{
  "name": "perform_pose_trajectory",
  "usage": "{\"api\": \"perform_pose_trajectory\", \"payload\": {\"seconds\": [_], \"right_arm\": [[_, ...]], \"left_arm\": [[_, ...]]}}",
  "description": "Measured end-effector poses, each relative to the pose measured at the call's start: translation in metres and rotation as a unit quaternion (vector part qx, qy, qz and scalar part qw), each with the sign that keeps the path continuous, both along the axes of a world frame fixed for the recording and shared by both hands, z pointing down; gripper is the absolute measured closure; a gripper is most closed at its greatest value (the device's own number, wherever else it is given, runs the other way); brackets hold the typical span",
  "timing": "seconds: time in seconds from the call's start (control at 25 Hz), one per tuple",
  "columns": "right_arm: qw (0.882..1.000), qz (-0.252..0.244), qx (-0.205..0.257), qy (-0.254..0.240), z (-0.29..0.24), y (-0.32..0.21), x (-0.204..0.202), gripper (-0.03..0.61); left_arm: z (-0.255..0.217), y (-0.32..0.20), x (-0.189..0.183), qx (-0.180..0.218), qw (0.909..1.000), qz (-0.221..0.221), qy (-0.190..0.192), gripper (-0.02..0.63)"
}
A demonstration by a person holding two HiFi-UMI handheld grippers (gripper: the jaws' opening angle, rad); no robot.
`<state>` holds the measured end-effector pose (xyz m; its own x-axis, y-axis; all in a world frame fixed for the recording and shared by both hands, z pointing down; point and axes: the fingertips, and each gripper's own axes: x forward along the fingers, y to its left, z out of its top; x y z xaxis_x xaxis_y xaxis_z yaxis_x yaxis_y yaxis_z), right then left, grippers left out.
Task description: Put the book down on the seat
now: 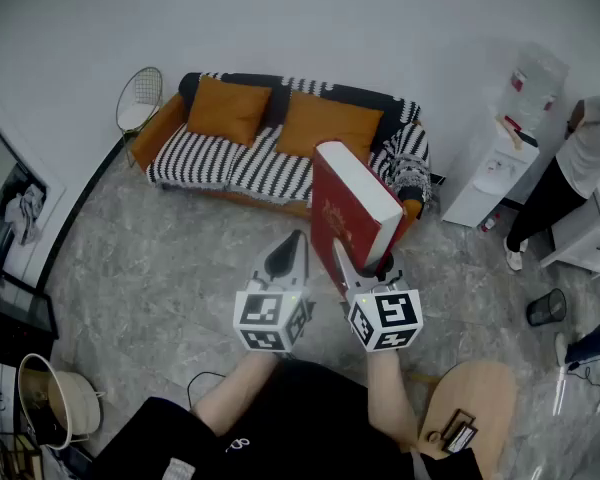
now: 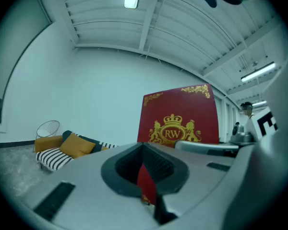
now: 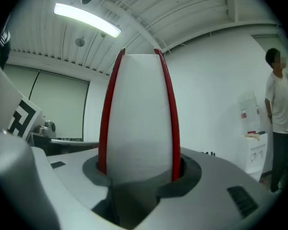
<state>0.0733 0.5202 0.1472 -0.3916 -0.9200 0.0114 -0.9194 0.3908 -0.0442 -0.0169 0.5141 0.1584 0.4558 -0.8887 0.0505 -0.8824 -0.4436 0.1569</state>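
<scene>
Striped sofa seat point(image 1: 230, 163) lies well ahead of me, my right tongs point(image 1: 368, 265) clenched on the lower edge of the upright red book point(image 1: 345, 213), my left tongs point(image 1: 288, 253) apparently closed on nothing, so this one-sided hold risks the book tipping or slipping.

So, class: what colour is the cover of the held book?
The book has a red cover with gold decoration; best in the left gripper view.

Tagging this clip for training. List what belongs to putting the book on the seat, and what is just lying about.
Job: red book, right gripper clamped on it, striped sofa.
Lying about: water dispenser, wire chair, black bin, round wooden table.
</scene>
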Motion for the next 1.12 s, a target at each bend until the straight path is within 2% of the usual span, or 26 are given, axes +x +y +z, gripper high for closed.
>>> {"api": "perform_pose_trajectory", "payload": {"seconds": [0.68, 0.92, 1.12], "right_arm": [[1.0, -0.003, 0.002, -0.01, -0.001, 0.001, 0.001, 0.35], [1.0, -0.017, 0.005, -0.02, 0.0, -0.016, -0.009, 0.35], [0.999, -0.029, -0.001, -0.025, 0.009, -0.05, -0.026, 0.35]], "left_arm": [[0.001, 0.002, 0.002, 0.005, 1.0, 0.006, -0.003, 0.6], [-0.017, -0.013, -0.016, 0.048, 0.9972, -0.032, -0.047, 0.6], [-0.004, -0.047, -0.04, 0.023, 0.9974, -0.053, -0.042, 0.6]]}}
